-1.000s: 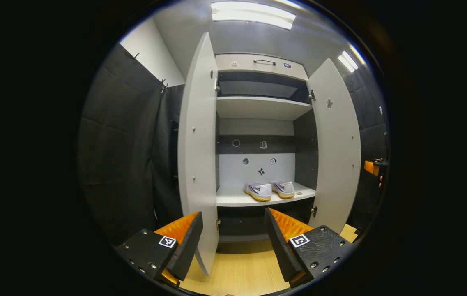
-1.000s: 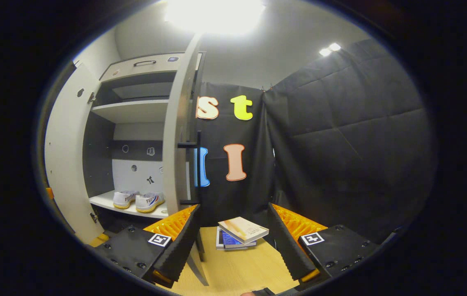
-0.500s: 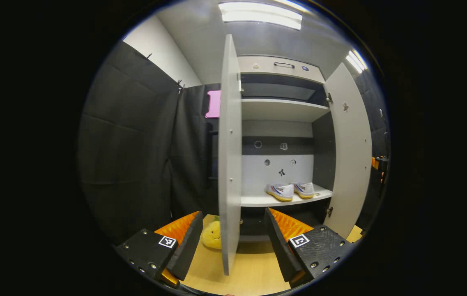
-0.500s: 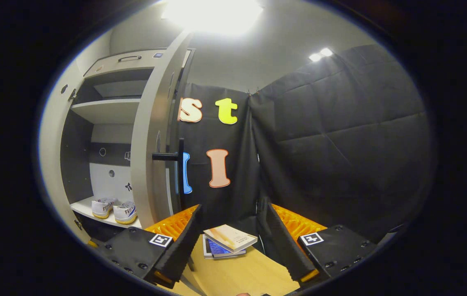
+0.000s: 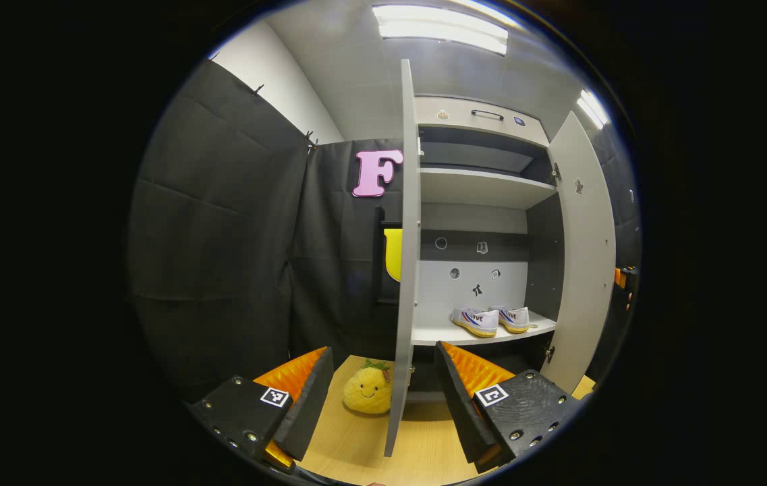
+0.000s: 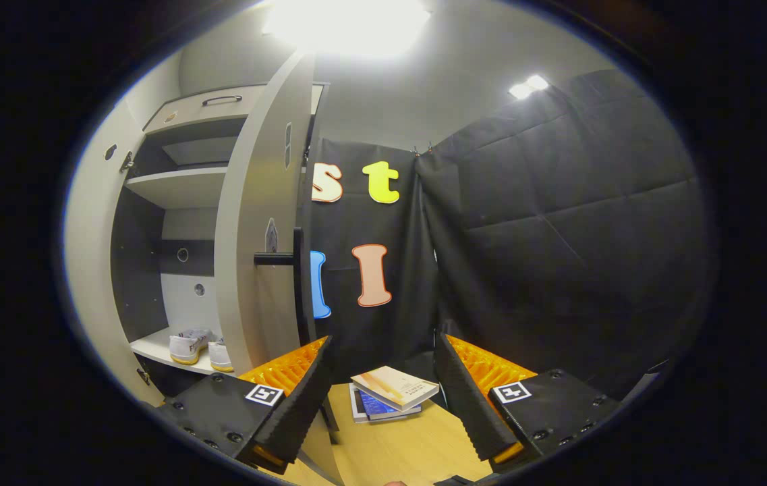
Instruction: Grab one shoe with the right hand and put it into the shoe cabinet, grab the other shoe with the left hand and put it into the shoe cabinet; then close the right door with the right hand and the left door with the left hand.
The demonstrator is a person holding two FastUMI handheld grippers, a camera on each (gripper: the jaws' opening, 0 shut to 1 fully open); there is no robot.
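Two white shoes with yellow soles (image 5: pixel 490 319) stand side by side on the lower shelf (image 5: pixel 437 333) of the grey shoe cabinet; the right gripper view shows them too (image 6: pixel 189 345). Both doors stand open. The left door (image 5: pixel 408 256) shows edge-on just ahead of my left gripper (image 5: pixel 383 405), which is open and holds nothing. The right door (image 5: pixel 584 256) stands wide at the right. In the right gripper view that door (image 6: pixel 258 243) with its black bar handle (image 6: pixel 275 258) is close on the left of my open, empty right gripper (image 6: pixel 383 398).
A yellow plush toy (image 5: pixel 368 391) sits on the wooden floor beside the left door's bottom edge. A stack of books (image 6: pixel 390 395) lies on the floor ahead of the right gripper. Black cloth walls close in both sides. An upper shelf (image 5: pixel 477 189) is bare.
My left gripper has swung left, so the left door now shows edge-on and the plush toy has come into sight. My right gripper has turned right past the right door's outer face.
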